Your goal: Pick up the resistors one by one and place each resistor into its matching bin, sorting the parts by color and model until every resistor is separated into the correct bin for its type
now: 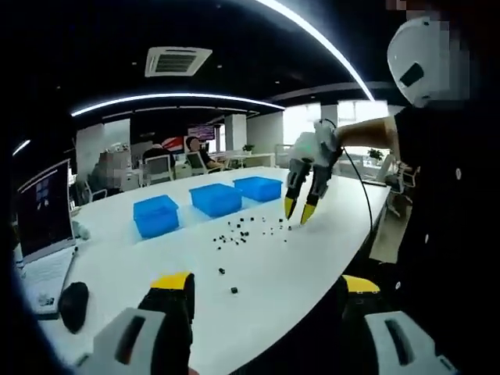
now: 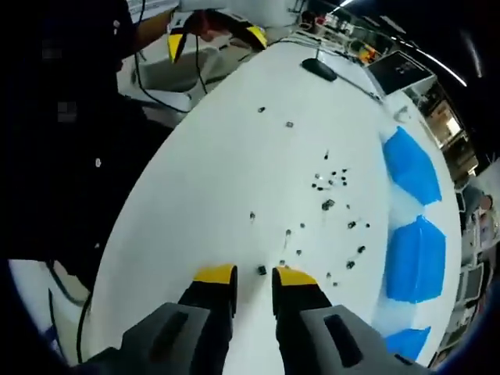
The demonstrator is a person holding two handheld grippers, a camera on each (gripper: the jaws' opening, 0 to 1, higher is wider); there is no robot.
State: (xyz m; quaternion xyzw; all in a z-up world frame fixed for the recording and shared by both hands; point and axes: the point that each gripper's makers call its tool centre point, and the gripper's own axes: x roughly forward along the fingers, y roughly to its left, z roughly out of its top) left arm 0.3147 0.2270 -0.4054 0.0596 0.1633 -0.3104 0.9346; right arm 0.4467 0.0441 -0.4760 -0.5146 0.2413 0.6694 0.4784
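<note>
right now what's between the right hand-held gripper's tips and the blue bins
In the right gripper view, loose resistors lie scattered on the white table between the right hand-held gripper and the blue bins.

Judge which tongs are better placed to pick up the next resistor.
Right. The right tongs hang open just above the table, straddling a small resistor. The left tongs, also open, sit back at the table's near edge, away from the scattered parts.

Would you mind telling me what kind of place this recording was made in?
Most likely an open-plan office: a long white table with a laptop, desks and office chairs beyond, and a ceiling air-conditioning vent overhead.
</note>
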